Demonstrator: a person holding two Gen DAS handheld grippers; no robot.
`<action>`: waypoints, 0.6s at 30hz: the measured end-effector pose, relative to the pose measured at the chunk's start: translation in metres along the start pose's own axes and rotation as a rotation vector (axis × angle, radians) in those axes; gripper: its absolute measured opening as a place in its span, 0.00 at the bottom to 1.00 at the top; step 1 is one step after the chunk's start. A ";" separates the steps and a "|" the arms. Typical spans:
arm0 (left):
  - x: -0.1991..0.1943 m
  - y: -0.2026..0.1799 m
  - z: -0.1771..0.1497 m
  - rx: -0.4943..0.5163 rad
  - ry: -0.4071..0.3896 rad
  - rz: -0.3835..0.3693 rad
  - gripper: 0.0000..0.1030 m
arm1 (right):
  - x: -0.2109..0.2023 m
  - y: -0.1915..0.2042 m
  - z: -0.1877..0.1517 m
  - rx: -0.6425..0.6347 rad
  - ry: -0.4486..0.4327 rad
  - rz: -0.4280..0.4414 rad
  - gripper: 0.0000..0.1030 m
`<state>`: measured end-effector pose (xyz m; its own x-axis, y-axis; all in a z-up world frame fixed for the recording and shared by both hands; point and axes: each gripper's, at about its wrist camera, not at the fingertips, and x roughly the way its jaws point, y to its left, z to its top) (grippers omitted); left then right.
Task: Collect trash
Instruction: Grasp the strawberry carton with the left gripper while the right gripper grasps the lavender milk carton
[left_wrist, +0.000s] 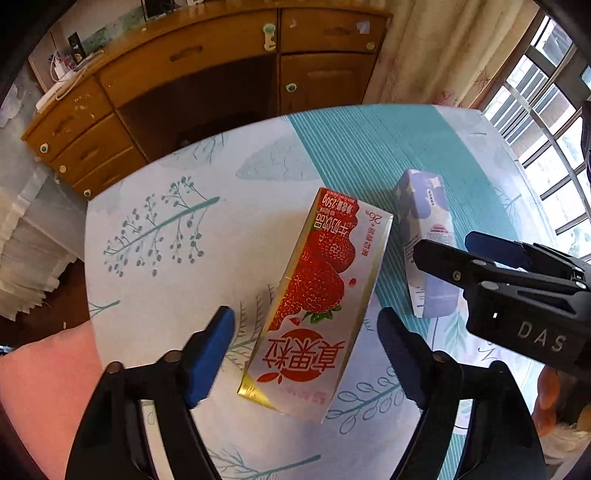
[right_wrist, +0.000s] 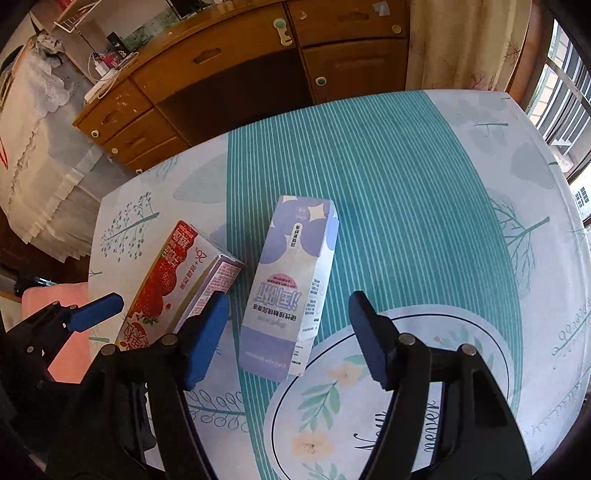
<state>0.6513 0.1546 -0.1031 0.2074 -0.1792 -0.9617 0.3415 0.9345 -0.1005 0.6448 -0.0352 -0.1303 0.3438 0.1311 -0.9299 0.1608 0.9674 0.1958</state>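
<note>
On the flowery cloth of the desk (right_wrist: 424, 177), a red carton (left_wrist: 317, 306) lies between the open left hand-held gripper (left_wrist: 306, 354) fingers and a purple carton (right_wrist: 291, 284) between the open right hand-held gripper (right_wrist: 288, 339) fingers; both look light and easy to squash, so pinch the long sides softly.

The left black hand-held gripper with blue pads (left_wrist: 306, 354) points steeply downward, its jaws spread wide with nothing pressed between the pads. The right black, blue-padded hand-held gripper (right_wrist: 286, 334) tilts down the same way just beside it, jaws likewise apart and touching nothing.
</note>
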 end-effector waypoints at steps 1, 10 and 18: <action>0.004 0.000 0.000 -0.008 0.008 -0.008 0.70 | 0.005 0.000 -0.001 0.003 0.008 -0.003 0.60; 0.023 0.014 0.005 -0.078 0.013 -0.028 0.56 | 0.027 0.007 -0.011 -0.050 0.027 -0.072 0.33; -0.003 0.002 -0.014 -0.097 -0.049 0.017 0.55 | 0.002 0.002 -0.033 -0.082 -0.013 -0.059 0.30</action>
<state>0.6387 0.1616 -0.1044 0.2579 -0.1755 -0.9501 0.2479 0.9625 -0.1105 0.6147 -0.0259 -0.1419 0.3483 0.0707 -0.9347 0.1049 0.9879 0.1139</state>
